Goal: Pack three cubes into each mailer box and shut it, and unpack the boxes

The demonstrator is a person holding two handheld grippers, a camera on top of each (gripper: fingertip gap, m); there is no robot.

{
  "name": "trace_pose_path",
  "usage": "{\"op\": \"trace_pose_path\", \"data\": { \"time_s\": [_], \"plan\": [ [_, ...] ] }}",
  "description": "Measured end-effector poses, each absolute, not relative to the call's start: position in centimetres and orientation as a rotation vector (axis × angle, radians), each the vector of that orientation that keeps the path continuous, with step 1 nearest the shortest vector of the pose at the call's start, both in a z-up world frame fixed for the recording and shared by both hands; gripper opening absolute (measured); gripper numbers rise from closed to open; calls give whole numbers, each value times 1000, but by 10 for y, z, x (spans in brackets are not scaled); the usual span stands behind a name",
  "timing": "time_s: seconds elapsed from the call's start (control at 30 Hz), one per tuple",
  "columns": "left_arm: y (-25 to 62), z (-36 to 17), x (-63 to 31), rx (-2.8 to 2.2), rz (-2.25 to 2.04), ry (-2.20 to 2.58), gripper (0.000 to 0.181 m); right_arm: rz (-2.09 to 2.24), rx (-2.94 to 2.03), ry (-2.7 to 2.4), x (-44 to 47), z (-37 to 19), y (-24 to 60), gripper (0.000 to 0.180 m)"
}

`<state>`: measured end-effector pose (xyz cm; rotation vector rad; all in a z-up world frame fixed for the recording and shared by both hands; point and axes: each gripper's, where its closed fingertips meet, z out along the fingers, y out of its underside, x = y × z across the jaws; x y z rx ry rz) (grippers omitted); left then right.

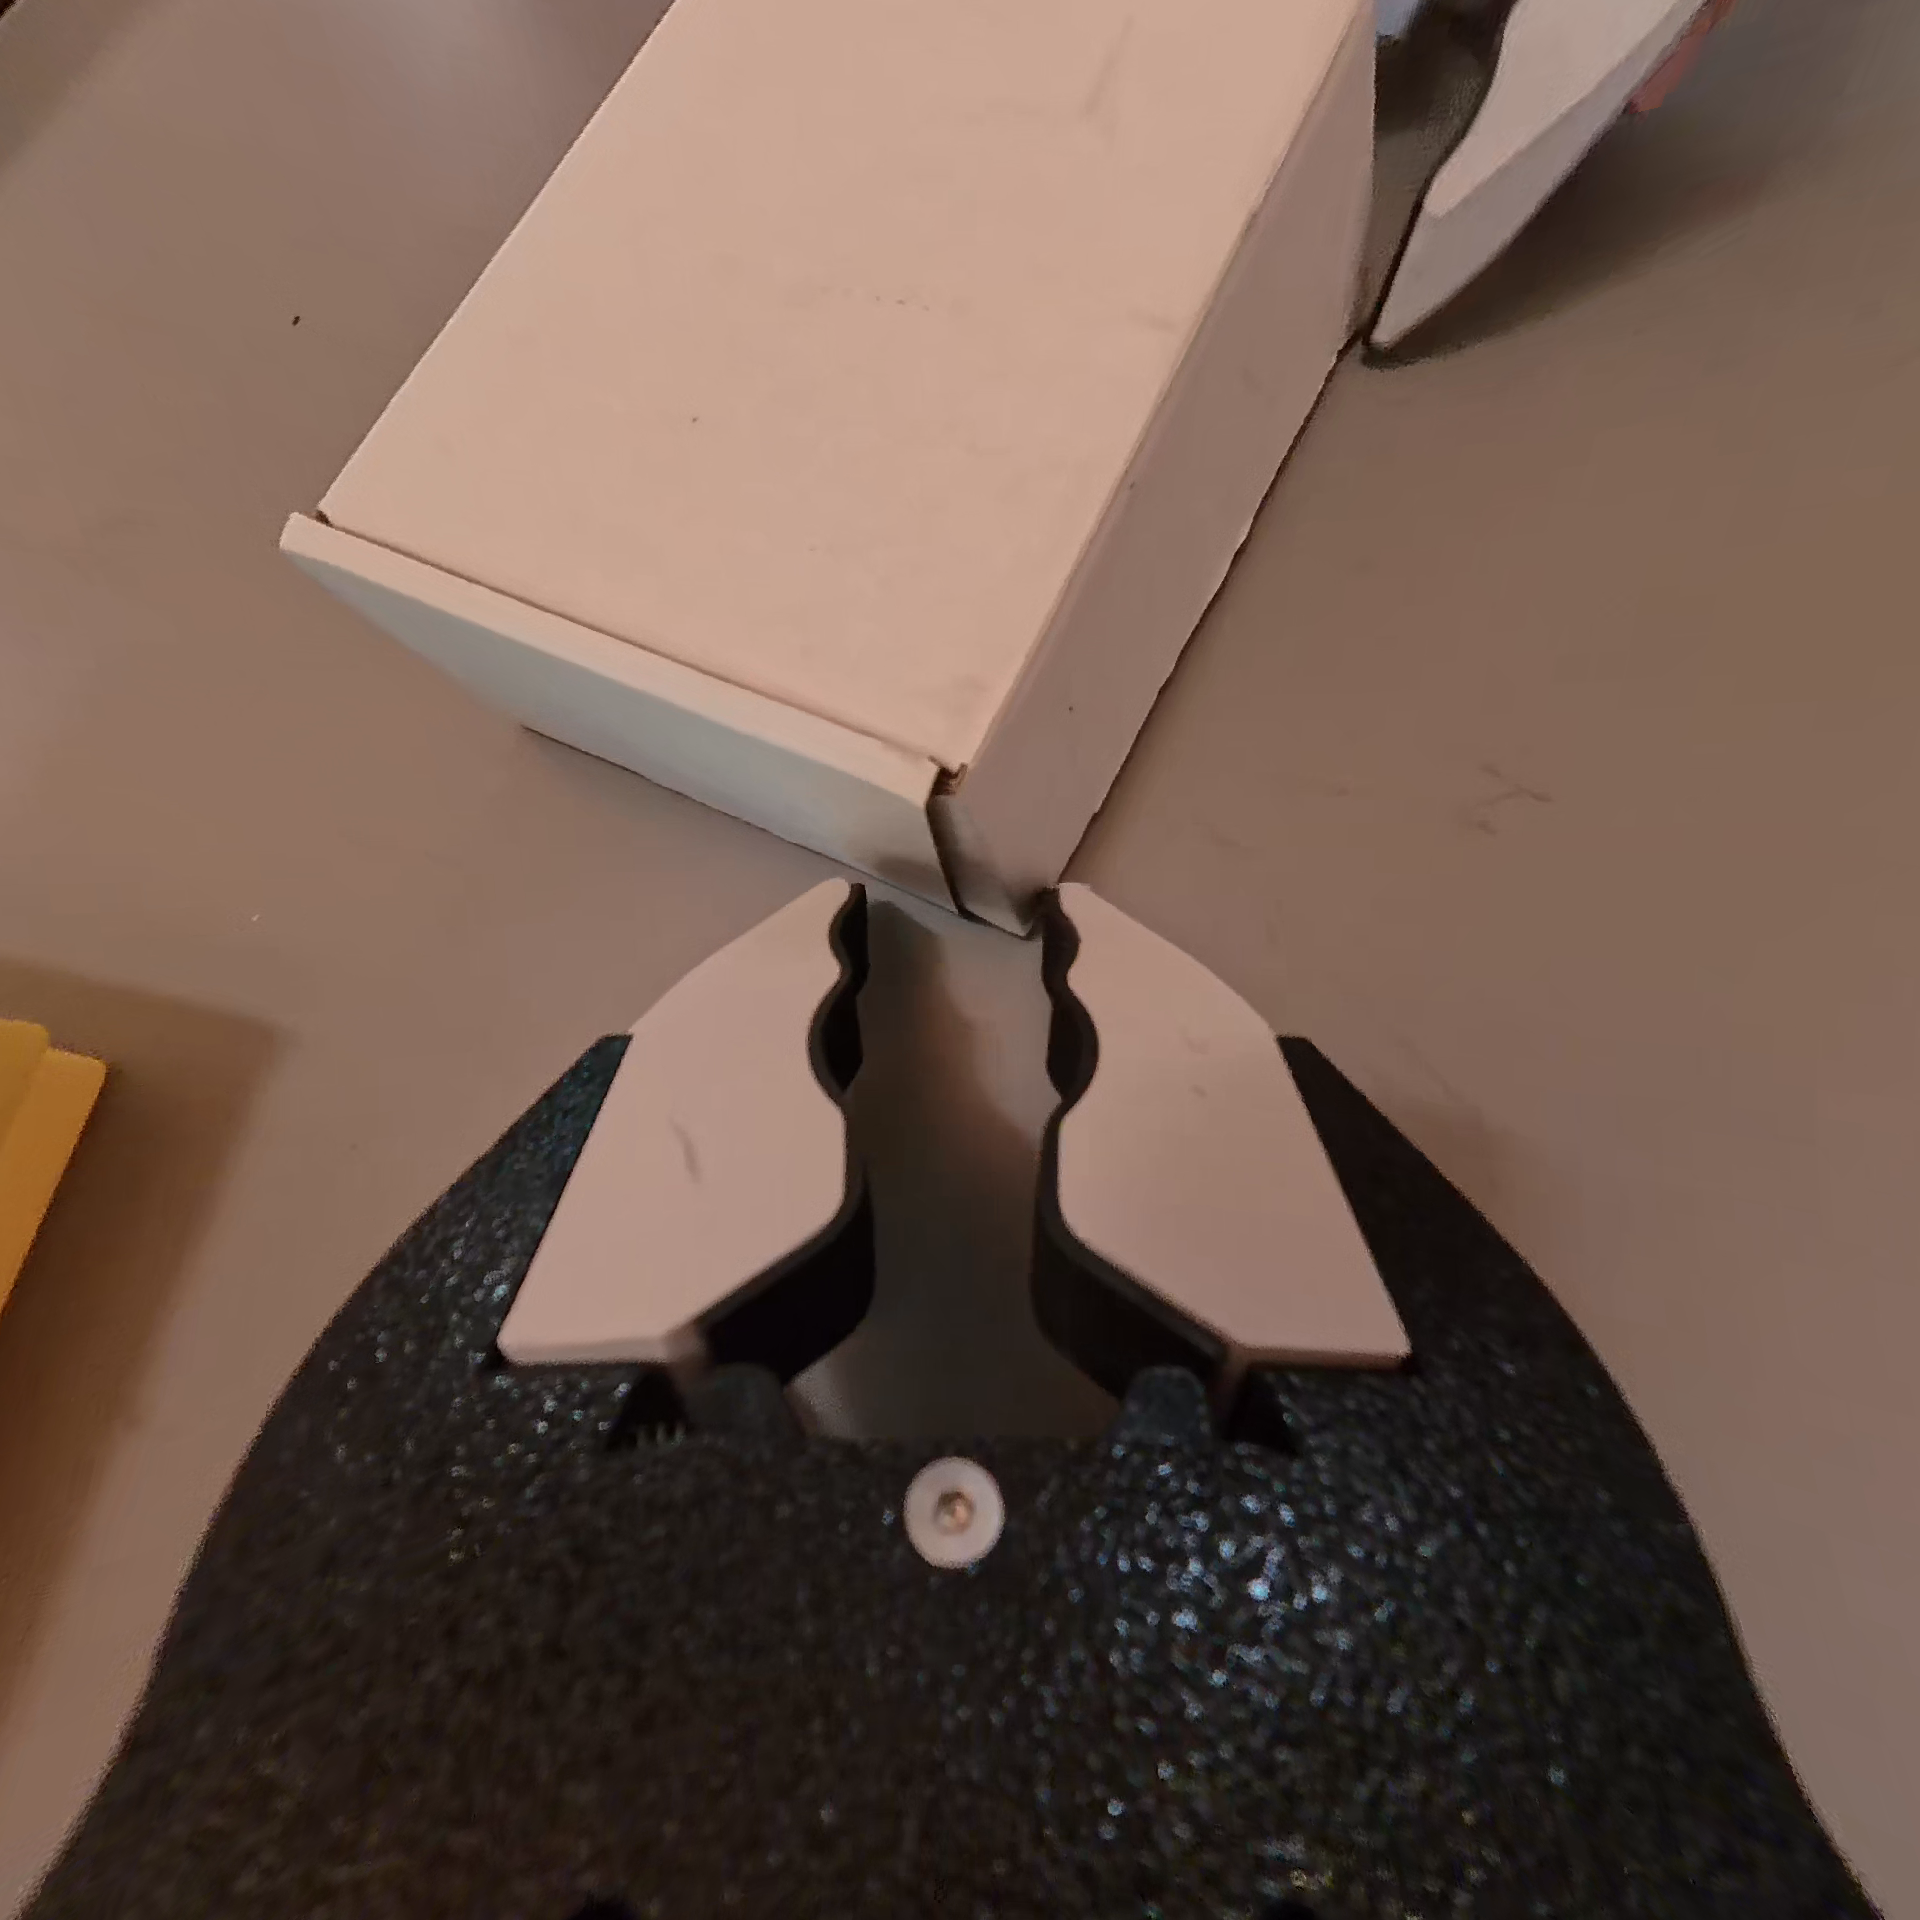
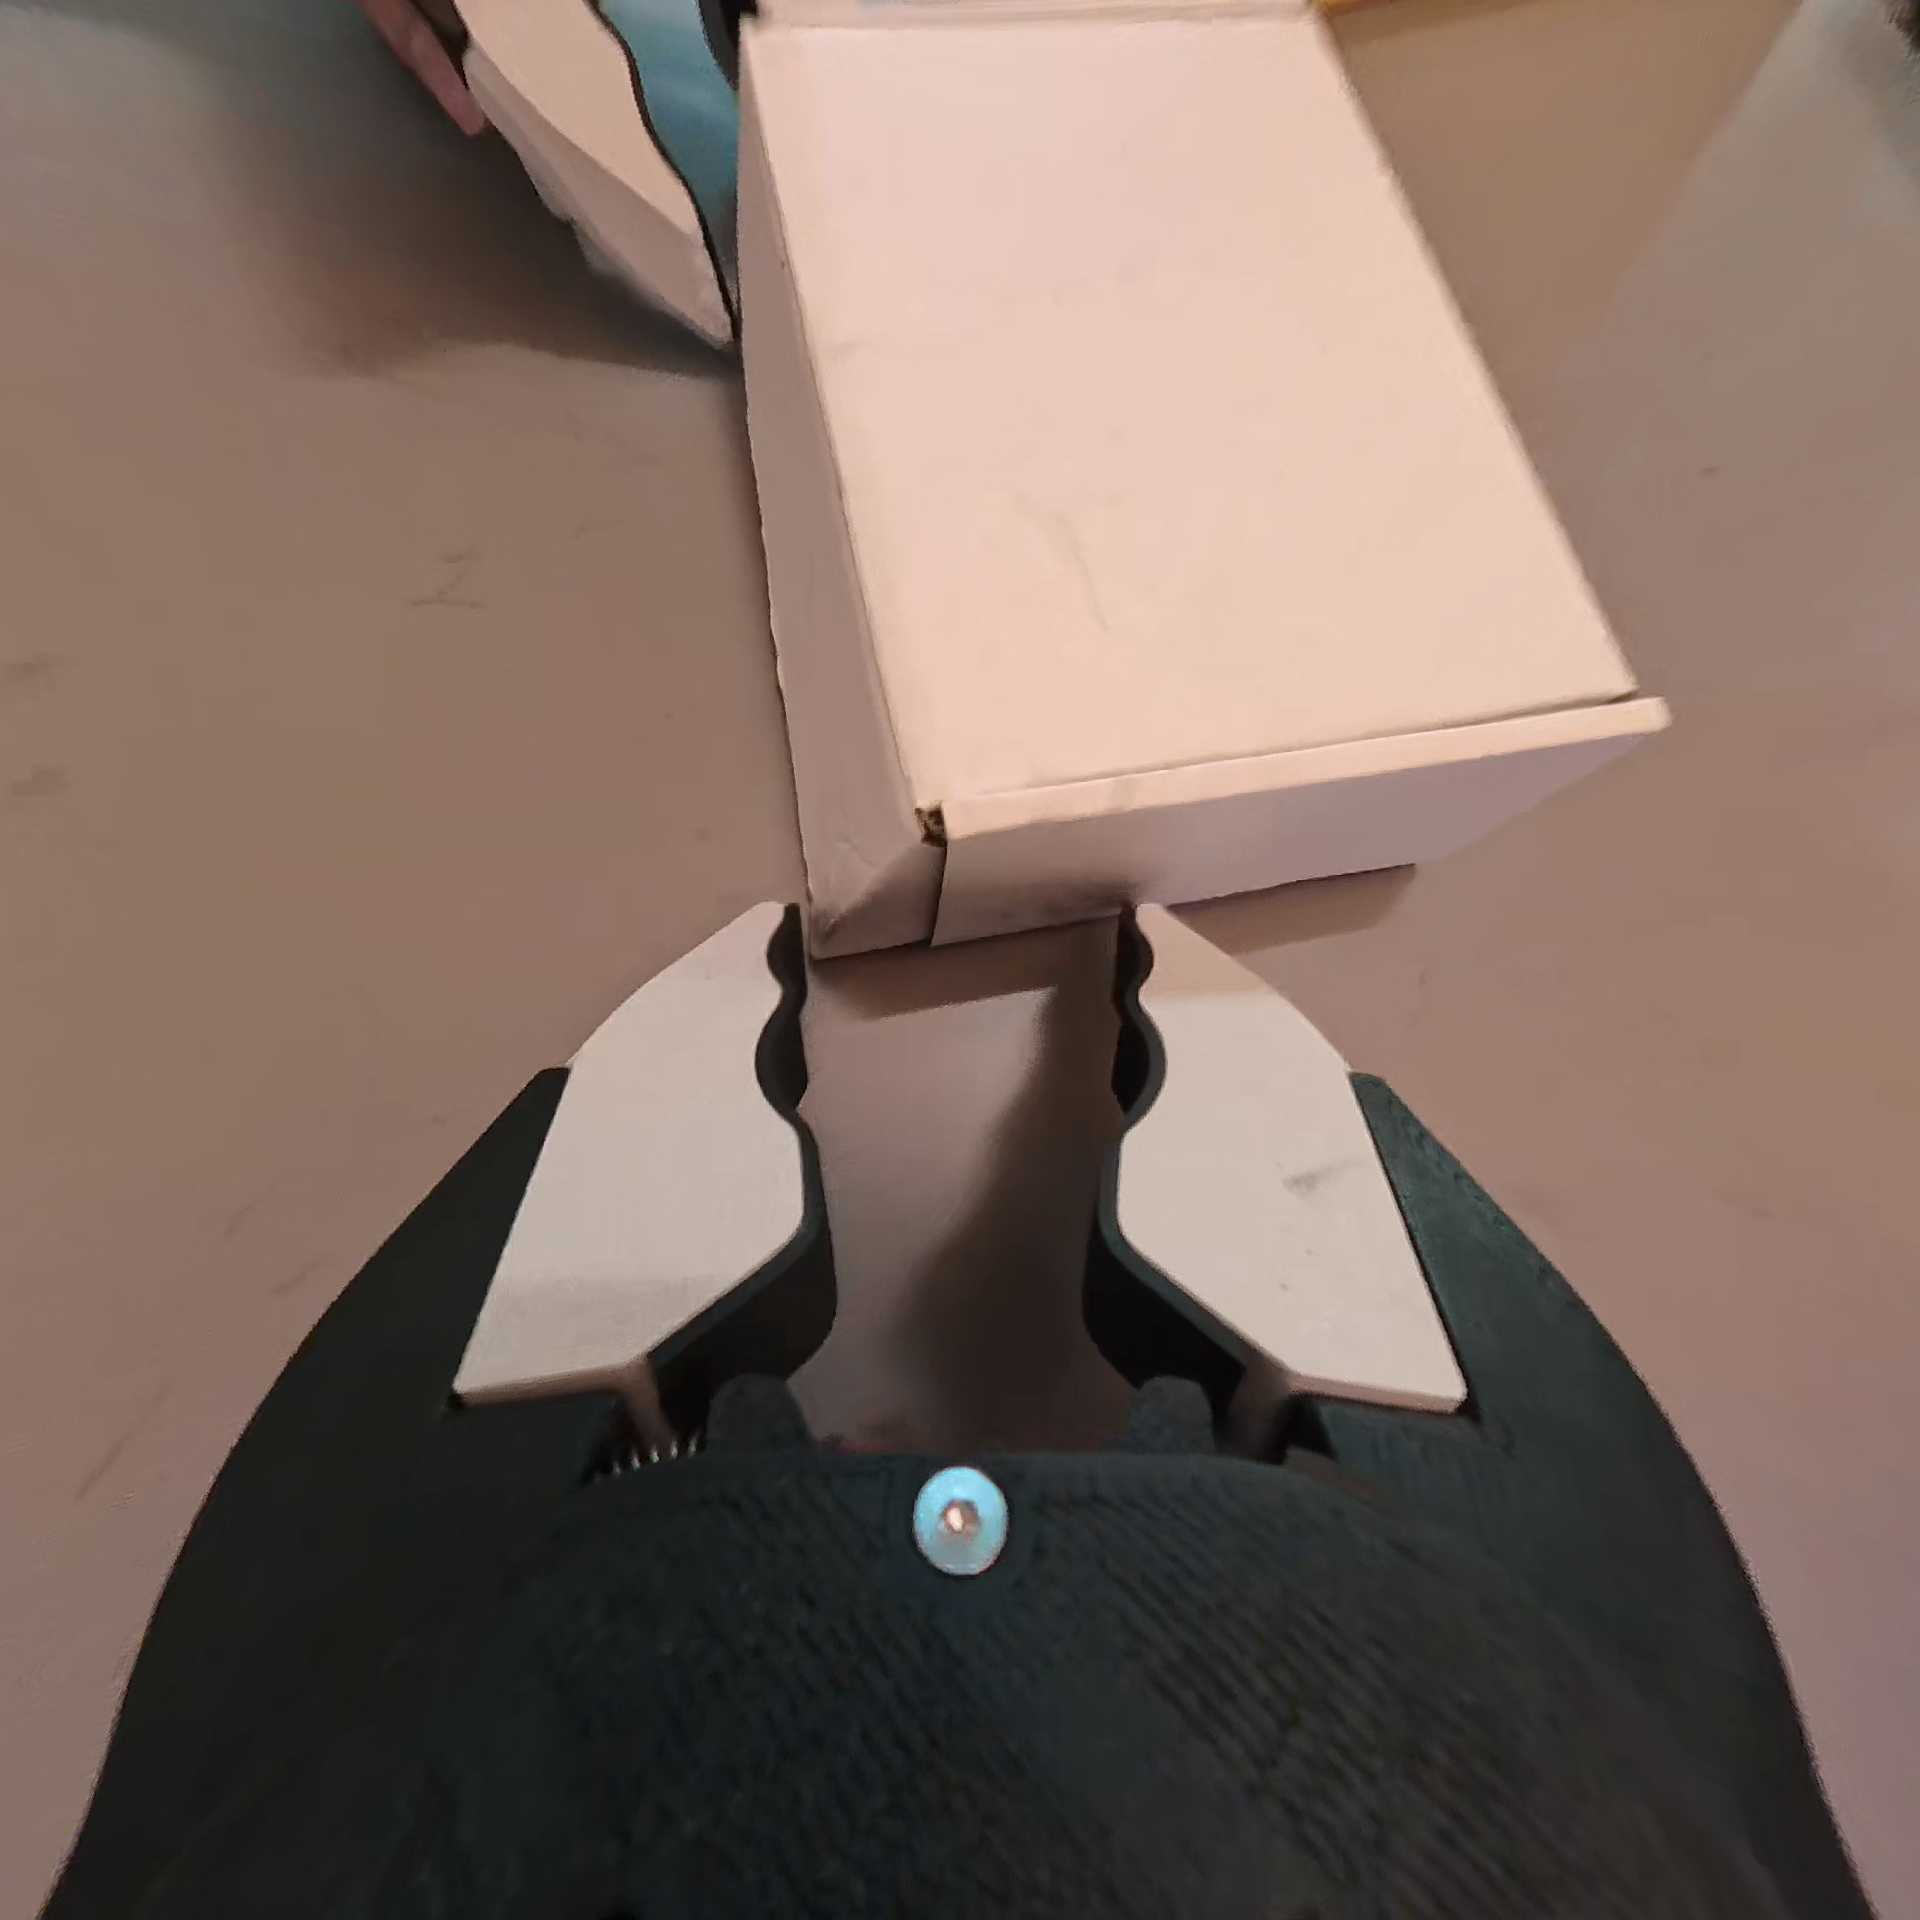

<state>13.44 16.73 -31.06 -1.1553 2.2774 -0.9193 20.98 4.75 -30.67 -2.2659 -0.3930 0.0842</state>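
A closed white mailer box (image 1: 831, 416) lies on the beige table; it also shows in the right wrist view (image 2: 1143, 468). My left gripper (image 1: 956, 904) is open and empty, its tips just at the box's near corner. My right gripper (image 2: 961, 920) is open and empty, its tips at the opposite near corner of the box. Each gripper's finger shows beside the far end of the box in the other's view: the right one (image 1: 1475, 197), the left one (image 2: 603, 177). No cubes are in view.
A yellow flat object (image 1: 42, 1132) lies at the left edge of the left wrist view. A bit of yellow (image 2: 1361, 8) shows past the box's far end in the right wrist view. A hand (image 2: 426, 62) holds the left gripper at top left. My right fingertips sit around 15 cm from my left ones. My left tips are roughly 15 cm from the yellow flat object (image 1: 42, 1132).
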Motion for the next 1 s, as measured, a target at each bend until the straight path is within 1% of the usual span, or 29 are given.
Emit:
{"op": "trace_pose_path", "data": {
  "time_s": [0.07, 0.1, 0.2, 0.3, 0.5, 0.63, 0.87, 1.0],
  "plan": [
    [168, -311, 135, -1168, -923, 2286, 35, 115, -2285, -405, 207, -309, 51, 58],
    [169, -311, 137, -1173, -919, 2280, 39, 119, -2287, -399, 208, -310, 52, 53],
    [170, -311, 139, -1169, -909, 2277, 41, 136, -2294, -396, 210, -310, 54, 50],
    [173, -311, 142, -1186, -890, 2253, 34, 125, -2295, -393, 210, -310, 55, 49],
    [173, -310, 144, -1176, -872, 2236, 29, 76, -2293, -345, 215, -309, 57, 37],
    [174, -309, 145, -1177, -853, 2216, 27, 50, -2297, -351, 216, -309, 58, 33],
    [176, -307, 146, -1143, -821, 2184, 24, -12, -2333, -414, 216, -311, 58, 30],
    [176, -306, 146, -1122, -818, 2170, 26, -14, -2309, -364, 220, -309, 59, 30]
  ]
}}
